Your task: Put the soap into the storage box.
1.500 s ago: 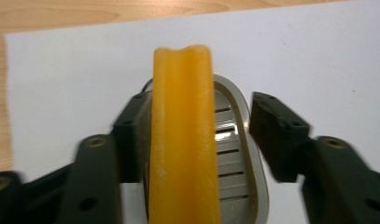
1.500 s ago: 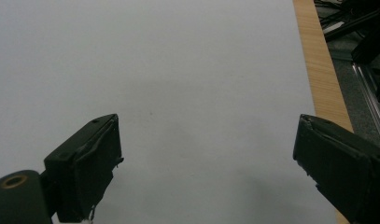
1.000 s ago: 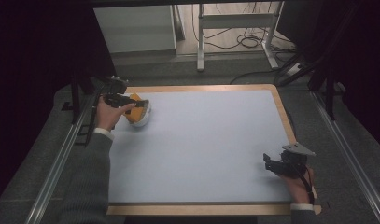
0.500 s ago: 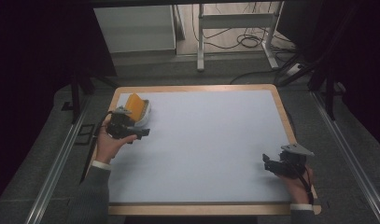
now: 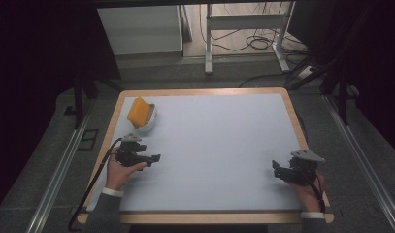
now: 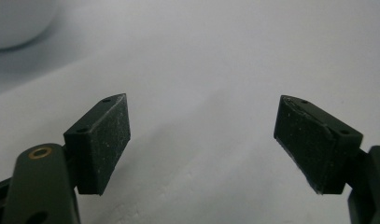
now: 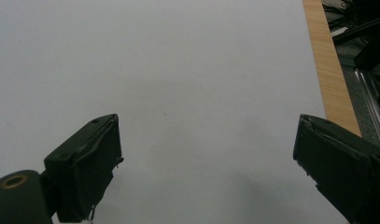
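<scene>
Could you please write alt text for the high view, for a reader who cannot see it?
A person's hands hold two black grippers over a pale table with a wooden rim: the left gripper near the left edge, the right gripper near the right edge. An orange sponge sits in a white bowl at the far left corner, apart from both grippers.

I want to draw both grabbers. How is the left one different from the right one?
The left gripper sits at the table's left side, nearer the white bowl holding an orange sponge; the right gripper sits by the right wooden edge. The right one's grey top plate shows more plainly. Both are black, open and empty.
</scene>
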`<state>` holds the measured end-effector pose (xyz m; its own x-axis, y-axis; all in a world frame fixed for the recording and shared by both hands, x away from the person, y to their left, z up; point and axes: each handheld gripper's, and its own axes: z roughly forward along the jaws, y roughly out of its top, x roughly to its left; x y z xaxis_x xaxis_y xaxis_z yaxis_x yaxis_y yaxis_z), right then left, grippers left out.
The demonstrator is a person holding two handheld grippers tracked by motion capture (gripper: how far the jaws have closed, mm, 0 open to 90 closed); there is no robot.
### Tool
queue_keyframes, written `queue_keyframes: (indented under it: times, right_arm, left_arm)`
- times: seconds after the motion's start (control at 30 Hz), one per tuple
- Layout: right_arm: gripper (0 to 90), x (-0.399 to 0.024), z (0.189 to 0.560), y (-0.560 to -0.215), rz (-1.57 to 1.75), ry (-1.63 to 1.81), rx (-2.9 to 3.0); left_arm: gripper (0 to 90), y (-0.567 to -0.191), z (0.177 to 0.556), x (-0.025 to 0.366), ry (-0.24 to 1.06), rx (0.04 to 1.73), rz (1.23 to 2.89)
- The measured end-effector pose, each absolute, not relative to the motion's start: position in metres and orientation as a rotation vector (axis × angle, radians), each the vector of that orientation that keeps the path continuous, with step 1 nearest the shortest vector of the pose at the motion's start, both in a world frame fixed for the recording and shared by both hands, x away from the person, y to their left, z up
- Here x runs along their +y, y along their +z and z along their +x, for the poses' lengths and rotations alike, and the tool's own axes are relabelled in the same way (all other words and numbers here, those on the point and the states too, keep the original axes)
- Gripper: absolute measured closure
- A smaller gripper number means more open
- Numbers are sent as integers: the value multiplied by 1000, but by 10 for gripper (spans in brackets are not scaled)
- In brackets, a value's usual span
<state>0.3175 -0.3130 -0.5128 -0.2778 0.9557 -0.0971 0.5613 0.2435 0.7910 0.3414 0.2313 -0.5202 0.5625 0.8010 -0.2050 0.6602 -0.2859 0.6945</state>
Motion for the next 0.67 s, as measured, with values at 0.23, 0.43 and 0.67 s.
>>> queue_keyframes:
  times: [0.23,0.43,0.67]
  right_arm:
    - [79,-311,317,-511,1367,881,1928]
    - [79,-310,317,-512,1360,883,1933]
    - [79,-308,316,-509,1334,908,1924]
  left_arm:
    - [185,-521,336,232,208,1178,2008]
    - [183,-521,335,234,210,1199,1990]
    - [178,-521,335,233,185,1194,2009]
